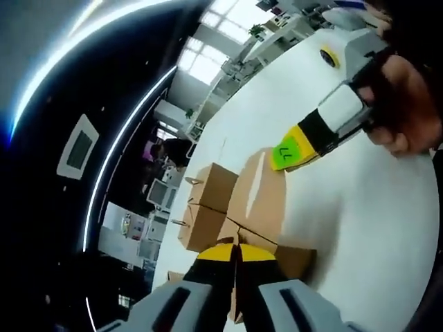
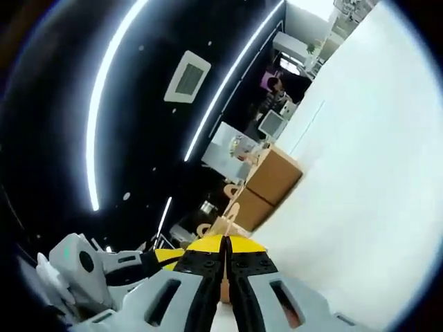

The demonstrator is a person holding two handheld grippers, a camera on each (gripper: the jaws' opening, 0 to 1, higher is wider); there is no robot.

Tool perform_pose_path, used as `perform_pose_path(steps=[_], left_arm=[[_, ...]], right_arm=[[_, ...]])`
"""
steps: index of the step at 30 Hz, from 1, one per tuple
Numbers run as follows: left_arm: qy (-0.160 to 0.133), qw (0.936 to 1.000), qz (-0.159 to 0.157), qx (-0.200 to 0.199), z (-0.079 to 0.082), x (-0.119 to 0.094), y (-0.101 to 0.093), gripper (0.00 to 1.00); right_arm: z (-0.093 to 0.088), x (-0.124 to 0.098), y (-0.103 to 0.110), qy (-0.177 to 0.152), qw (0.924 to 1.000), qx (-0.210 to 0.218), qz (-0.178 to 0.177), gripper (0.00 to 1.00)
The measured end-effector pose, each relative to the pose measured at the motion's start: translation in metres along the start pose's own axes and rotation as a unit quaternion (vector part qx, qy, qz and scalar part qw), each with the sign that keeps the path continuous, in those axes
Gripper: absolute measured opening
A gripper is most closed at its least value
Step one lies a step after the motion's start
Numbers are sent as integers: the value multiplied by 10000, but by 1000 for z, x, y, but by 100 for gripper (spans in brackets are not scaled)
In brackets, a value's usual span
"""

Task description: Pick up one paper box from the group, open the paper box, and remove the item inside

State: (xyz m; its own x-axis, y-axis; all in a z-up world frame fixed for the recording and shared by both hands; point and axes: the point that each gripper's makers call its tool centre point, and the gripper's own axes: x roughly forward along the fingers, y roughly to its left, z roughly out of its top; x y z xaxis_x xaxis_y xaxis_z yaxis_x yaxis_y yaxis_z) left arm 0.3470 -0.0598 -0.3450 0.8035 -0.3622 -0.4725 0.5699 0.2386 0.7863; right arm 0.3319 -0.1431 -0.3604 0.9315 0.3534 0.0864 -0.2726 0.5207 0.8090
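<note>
- Starting nearest in the left gripper view, the left tongs [image 1: 236, 254] rise from the bottom edge with their yellow-tipped jaws pressed together; a brown box [image 1: 257, 202] lies flat right at the tips, but whether a flap is pinched there cannot be told.
- That box rests on the white worktop [image 1: 360, 228], its long top face running away from the tongs, a pale strip along it.
- Just beside it, to the left in that view, stand two more boxes [image 1: 206, 207], touching each other, with small tabs sticking out of their sides.
- At the far end of the flat box the right tongs [image 1: 296, 153] come in from the right, green and yellow at the tip, touching or just over the box's far edge; their jaw state is not readable from this side.
- A hand [image 1: 407, 104] grips the white body behind those tongs.
- In the right gripper view, the right tongs [image 2: 225, 245] show their jaws closed together, nothing visible between them.
- Beyond them, cardboard boxes [image 2: 266, 183] sit stacked at the worktop's [image 2: 367, 173] edge.
- Farther off, a dark ceiling [image 2: 138, 104] carries light strips and a vent.
</note>
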Motion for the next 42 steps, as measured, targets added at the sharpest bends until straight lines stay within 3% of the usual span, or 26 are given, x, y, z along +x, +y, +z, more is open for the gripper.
perform_pose_path(steps=[11,19,27,42], left_arm=[[-292,9982,343,-406,3,-16,24,4],[-464,9928,959,-540,-12,-32,52,9],[-258,9868,1480,-605,-40,-42,77,14],[219,9828,1407,-1172,-107,-33,79,16]], right_arm=[[3,0,0,9,10000,-21,-2,3],[5,3,3,60,10000,-43,20,3],[5,4,4,131,9998,-118,18,3],[3,6,6,316,9990,-322,5,3]])
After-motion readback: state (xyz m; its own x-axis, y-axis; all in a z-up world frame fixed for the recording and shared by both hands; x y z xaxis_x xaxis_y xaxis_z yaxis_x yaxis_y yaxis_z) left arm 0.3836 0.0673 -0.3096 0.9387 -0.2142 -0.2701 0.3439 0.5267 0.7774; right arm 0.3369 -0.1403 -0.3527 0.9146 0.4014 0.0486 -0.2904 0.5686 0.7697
